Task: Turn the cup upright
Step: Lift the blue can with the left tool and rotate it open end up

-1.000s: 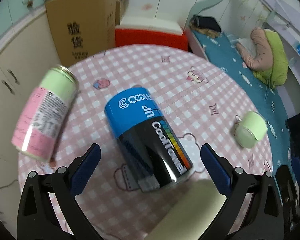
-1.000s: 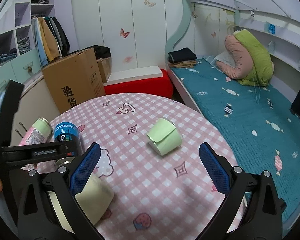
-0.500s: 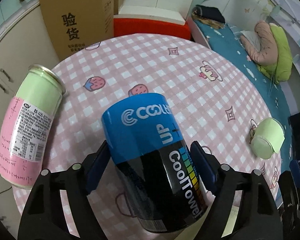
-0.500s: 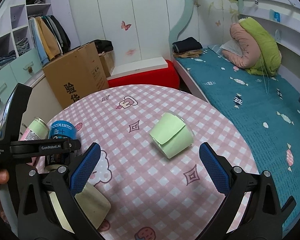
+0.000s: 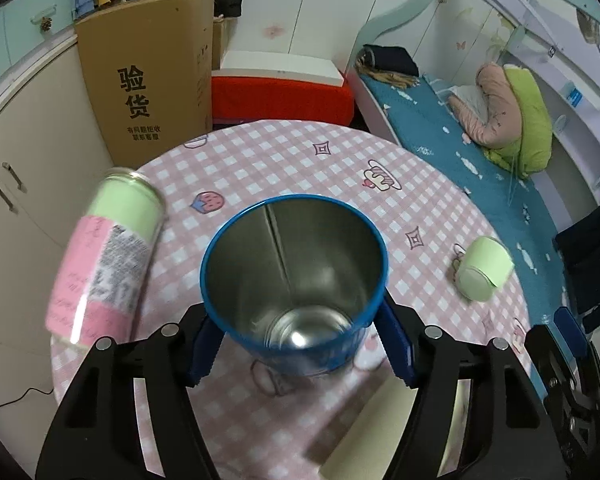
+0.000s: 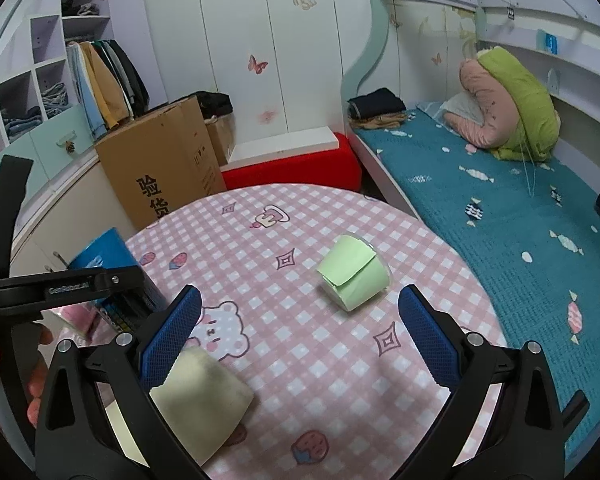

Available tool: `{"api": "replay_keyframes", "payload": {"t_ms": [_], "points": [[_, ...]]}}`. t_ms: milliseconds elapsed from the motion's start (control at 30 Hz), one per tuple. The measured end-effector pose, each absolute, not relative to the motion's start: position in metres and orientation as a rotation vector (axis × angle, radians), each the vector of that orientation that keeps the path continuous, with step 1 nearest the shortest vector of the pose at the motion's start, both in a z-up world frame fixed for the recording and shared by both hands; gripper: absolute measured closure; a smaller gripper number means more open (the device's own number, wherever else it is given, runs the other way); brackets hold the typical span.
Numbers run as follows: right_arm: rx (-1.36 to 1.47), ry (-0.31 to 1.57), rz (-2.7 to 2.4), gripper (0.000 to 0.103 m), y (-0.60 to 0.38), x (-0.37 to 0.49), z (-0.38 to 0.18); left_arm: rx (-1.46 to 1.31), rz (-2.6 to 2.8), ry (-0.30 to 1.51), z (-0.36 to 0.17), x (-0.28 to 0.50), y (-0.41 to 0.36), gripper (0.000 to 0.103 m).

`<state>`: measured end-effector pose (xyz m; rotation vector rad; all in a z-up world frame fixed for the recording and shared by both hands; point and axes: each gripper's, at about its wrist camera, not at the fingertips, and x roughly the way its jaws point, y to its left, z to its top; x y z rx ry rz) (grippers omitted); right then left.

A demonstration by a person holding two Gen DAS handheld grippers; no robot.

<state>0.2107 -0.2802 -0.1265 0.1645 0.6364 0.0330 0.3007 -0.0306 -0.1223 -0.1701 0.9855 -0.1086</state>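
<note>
Since half a second ago you have tipped the blue cup [image 5: 294, 280] in your left gripper [image 5: 298, 346], so its open mouth now faces the left wrist camera where its printed side showed before; the pink-and-green can [image 5: 108, 256] and the pale green cup [image 5: 482, 274] lie where they did.

The round table [image 5: 300, 168] wears a pink-and-white checked cloth with cartoon prints. Beyond the table stand a cardboard box [image 5: 148, 80] and a red bench with a white top [image 5: 280, 92]; to the table's right runs a bed with a teal cover [image 6: 500, 216], and white wardrobe doors with butterfly stickers back the room.

The blue cup is a cylinder with a bright metal inside and a seam down its wall. The pale green cup, wrapped in paper, lies on its side on the table, right of the blue cup. A cream block [image 6: 200, 396] sits at the table's near edge.

Your left gripper's blue textured pads [image 5: 396, 344] press both sides of the blue cup near its base. Your right gripper [image 6: 298, 336] points at the pale green cup, fingers spread wide and holding nothing.
</note>
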Motion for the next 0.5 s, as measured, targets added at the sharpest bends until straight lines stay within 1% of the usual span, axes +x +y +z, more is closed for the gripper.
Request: {"api": "replay_keyframes", "payload": {"t_ms": [300, 500], "points": [[0.147, 0.584, 0.030, 0.005, -0.266, 0.153, -0.097, -0.167, -0.114, 0.938, -0.093, 0.227, 0.001, 0.038], [0.165, 0.602, 0.042, 0.005, -0.266, 0.108, -0.098, -0.061, -0.168, 1.007, -0.099, 0.159, -0.001, 0.038]]}}
